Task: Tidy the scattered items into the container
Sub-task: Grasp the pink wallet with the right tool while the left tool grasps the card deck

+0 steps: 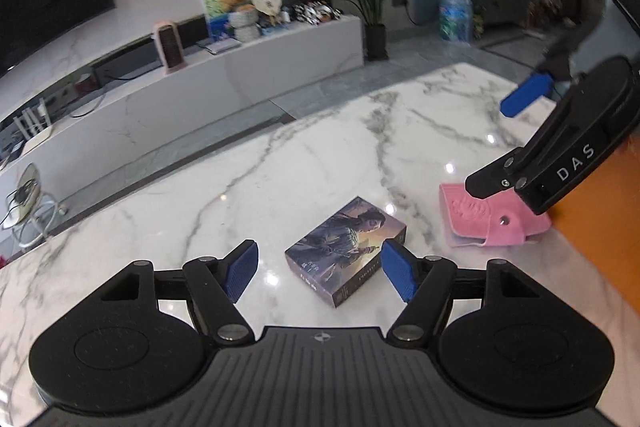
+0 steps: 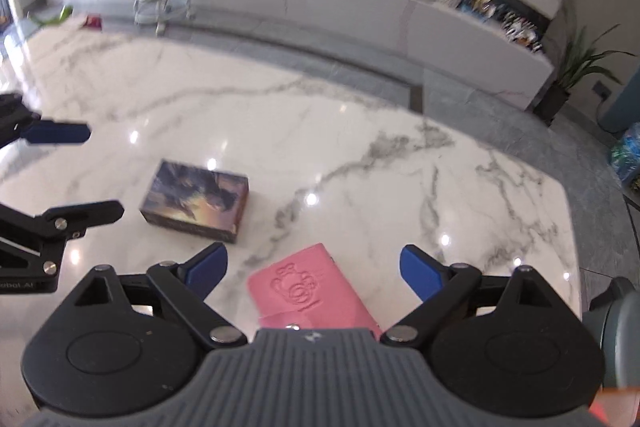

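Overhead, the left gripper [image 1: 318, 273] hangs spread wide, holding nothing, its blue pads [image 1: 240, 273] flanking a picture-printed card box [image 1: 346, 253] lying flat on the white marble surface [image 1: 200, 195]. Beside it, the right gripper [image 2: 314, 273] is likewise spread and empty above a pink wallet [image 2: 312, 291] resting near the box. An orange container [image 1: 596, 243] borders the wallet's far side.
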A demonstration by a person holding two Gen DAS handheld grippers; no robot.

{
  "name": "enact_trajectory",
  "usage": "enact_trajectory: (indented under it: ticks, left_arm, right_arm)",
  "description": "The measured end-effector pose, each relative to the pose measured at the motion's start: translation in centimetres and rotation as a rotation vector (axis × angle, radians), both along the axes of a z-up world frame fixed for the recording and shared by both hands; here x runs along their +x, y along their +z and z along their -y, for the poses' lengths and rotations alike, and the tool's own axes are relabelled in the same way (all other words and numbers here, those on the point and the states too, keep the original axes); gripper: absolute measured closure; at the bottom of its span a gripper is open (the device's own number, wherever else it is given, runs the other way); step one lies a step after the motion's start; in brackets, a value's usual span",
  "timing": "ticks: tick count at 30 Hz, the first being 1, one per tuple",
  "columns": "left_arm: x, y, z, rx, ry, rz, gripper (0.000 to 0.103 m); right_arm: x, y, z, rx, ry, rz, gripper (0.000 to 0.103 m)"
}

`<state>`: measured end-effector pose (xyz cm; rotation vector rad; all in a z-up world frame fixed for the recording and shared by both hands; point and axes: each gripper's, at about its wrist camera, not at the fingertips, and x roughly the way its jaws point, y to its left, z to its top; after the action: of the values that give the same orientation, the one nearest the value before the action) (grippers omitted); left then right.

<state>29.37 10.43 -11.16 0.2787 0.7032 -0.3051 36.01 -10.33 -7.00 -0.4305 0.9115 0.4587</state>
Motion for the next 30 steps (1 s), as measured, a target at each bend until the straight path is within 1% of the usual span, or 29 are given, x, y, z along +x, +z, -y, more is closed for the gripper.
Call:
enact_trajectory:
  ticks: [4,7,11,12,15,19,22,23,27,30]
  left_arm:
    - [1.5,-1.7,0.4,0.051,-0.047,-0.021,0.023]
    - [2.5,-2.9,0.8,0.092,-0.099,-0.040,0.023]
    - [3.6,-3.9,1.2,0.117,-0.167,-0.057,0.021]
    - [3.8,-4.1,1.3,0.124,-0.179,-0.061,0.016]
    - [4.6,-4.6,1.5,0.141,-0.212,-0.073,0.012]
    - [5.8,-4.7,1.2,0.100,-0.215,-0.092,0.012]
    - [6.6,-4.8,0.7,0.042,-0.206,-0.127,0.012]
    - [6.8,-4.8,0.6,0.024,-0.200,-0.141,0.012]
    - [7.1,-4.8,0.2,-0.023,-0.165,-0.182,0.013]
    - [7.1,-4.6,0.2,-0.029,-0.154,-0.204,0.017]
  right_arm:
    - [2.1,-1.9,-0.9,-0.069,0.072,-0.046,0.008]
    - [3.7,-3.1,-1.4,-0.117,0.114,-0.086,0.008]
    - [4.9,-4.3,-1.5,-0.131,0.131,-0.182,0.008]
    - [5.0,-4.3,-1.5,-0.129,0.140,-0.197,0.008]
    - [4.8,-4.8,-1.9,-0.148,0.181,-0.238,0.006]
    - [4.7,-5.9,-2.8,-0.229,0.210,-0.279,0.006]
    - [4.9,-6.7,-3.1,-0.282,0.213,-0.324,0.005]
    - [4.9,-6.9,-3.2,-0.293,0.211,-0.342,0.003]
    - [5.3,-7.0,-2.9,-0.282,0.199,-0.379,0.002]
    - [5.4,-7.1,-2.7,-0.267,0.194,-0.409,0.003]
